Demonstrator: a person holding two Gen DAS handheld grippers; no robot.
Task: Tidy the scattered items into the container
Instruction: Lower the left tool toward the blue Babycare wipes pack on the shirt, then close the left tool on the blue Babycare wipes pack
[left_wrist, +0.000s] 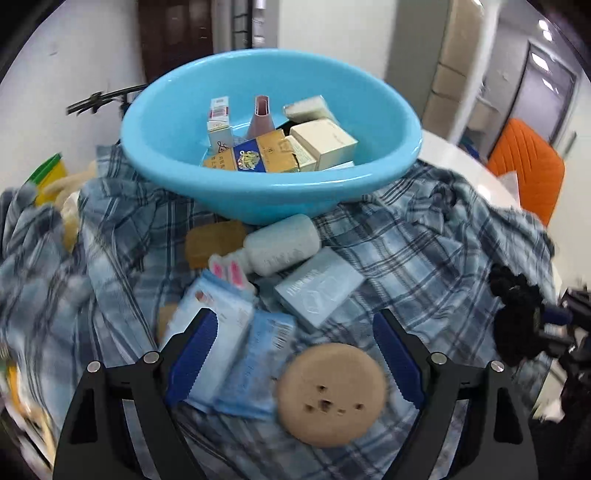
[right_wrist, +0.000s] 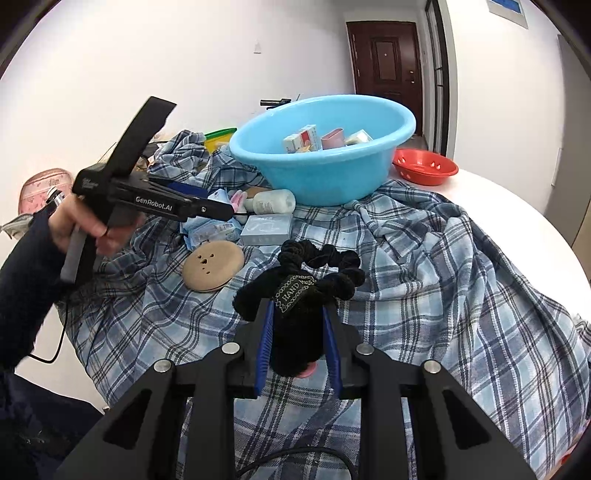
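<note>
A blue basin stands on a plaid cloth and holds several small boxes. In front of it lie a white bottle, a pale blue box, blue tissue packs and a round tan puff. My left gripper is open above the packs and puff. My right gripper is shut on a black scrunchie, which also shows in the left wrist view.
The plaid cloth covers a round white table. A red colander sits behind the basin. A yellow and green container and an amber soap bar lie at the left. An orange chair stands beyond the table.
</note>
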